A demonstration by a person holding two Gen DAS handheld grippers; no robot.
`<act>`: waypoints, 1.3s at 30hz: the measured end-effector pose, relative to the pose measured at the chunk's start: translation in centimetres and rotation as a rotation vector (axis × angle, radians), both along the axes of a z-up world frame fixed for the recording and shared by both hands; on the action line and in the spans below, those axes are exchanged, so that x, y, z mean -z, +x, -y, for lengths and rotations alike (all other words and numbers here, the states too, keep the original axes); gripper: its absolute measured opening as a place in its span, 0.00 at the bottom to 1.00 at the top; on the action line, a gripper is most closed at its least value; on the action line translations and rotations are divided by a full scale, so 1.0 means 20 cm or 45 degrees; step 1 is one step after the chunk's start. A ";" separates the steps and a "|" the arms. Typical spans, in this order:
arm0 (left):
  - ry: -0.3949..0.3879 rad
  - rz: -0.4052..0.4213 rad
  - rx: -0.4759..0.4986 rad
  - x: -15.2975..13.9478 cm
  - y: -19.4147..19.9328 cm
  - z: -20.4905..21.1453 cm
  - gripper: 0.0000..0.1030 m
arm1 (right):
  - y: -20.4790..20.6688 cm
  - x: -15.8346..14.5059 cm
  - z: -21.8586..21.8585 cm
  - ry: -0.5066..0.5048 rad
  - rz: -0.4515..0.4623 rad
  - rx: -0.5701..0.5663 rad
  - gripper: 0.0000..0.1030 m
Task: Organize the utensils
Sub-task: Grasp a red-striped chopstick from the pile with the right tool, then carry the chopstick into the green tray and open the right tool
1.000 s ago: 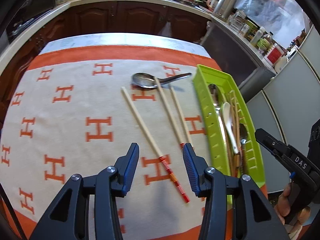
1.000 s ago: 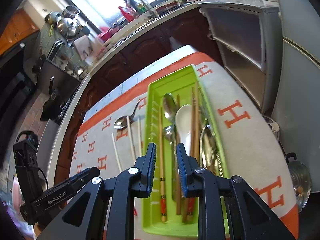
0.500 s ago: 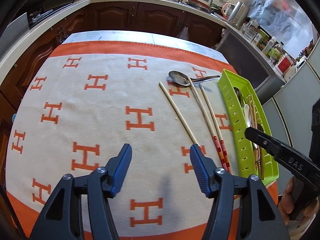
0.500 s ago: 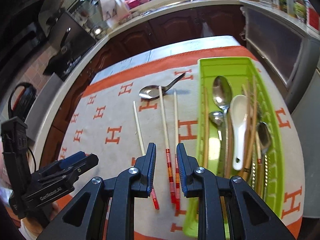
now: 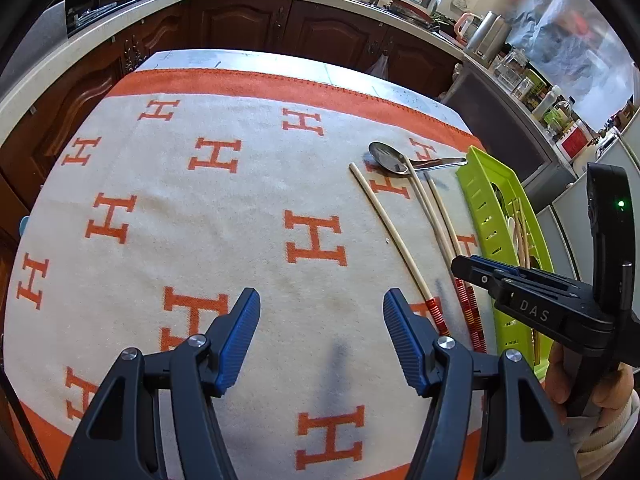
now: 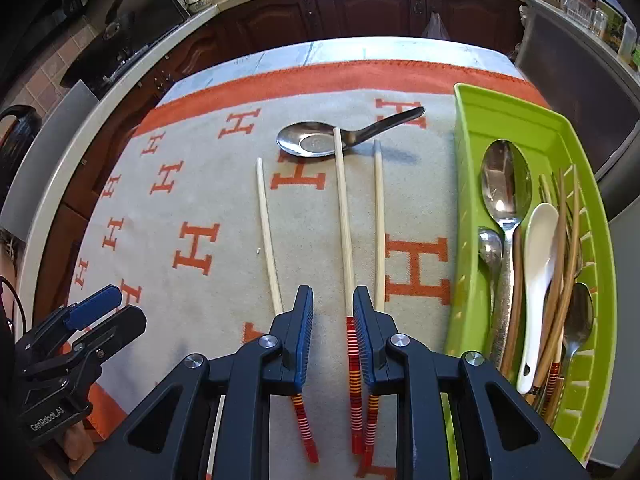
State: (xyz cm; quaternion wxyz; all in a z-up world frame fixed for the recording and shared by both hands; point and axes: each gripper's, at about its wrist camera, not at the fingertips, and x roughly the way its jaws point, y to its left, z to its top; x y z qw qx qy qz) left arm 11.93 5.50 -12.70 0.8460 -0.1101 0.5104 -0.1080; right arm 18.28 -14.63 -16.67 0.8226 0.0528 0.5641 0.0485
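Three pale chopsticks with red-striped ends lie on the orange-and-cream cloth: left (image 6: 267, 236), middle (image 6: 344, 216) and right (image 6: 378, 224). A metal spoon (image 6: 308, 143) lies across their far tips; it also shows in the left wrist view (image 5: 390, 157). A green tray (image 6: 504, 120) at the right holds spoons and chopsticks. My right gripper (image 6: 333, 336) hangs over the striped ends, jaws a narrow gap apart around the middle chopstick, empty. My left gripper (image 5: 321, 332) is wide open and empty over bare cloth, left of the chopsticks (image 5: 394, 236).
The cloth-covered table (image 5: 240, 64) ends at a pale far edge, with dark wood cabinets (image 5: 248, 28) behind. A counter with jars and a kettle (image 5: 490, 40) runs at the right. The green tray (image 5: 484, 216) sits at the cloth's right edge.
My right gripper has swung left from over the tray to over the chopsticks' striped ends. My left gripper has moved left over bare cloth and opened wider.
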 end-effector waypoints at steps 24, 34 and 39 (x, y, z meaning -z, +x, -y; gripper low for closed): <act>-0.017 -0.071 0.034 0.10 0.05 0.07 0.61 | 0.07 0.11 -0.11 -0.164 -0.019 -0.091 0.05; -0.072 -0.157 0.081 0.12 0.11 0.19 0.61 | -0.04 -0.08 0.04 0.114 0.096 0.025 0.05; -0.072 -0.183 0.079 0.12 0.15 0.27 0.61 | -0.12 -0.22 0.18 0.188 0.163 0.103 0.05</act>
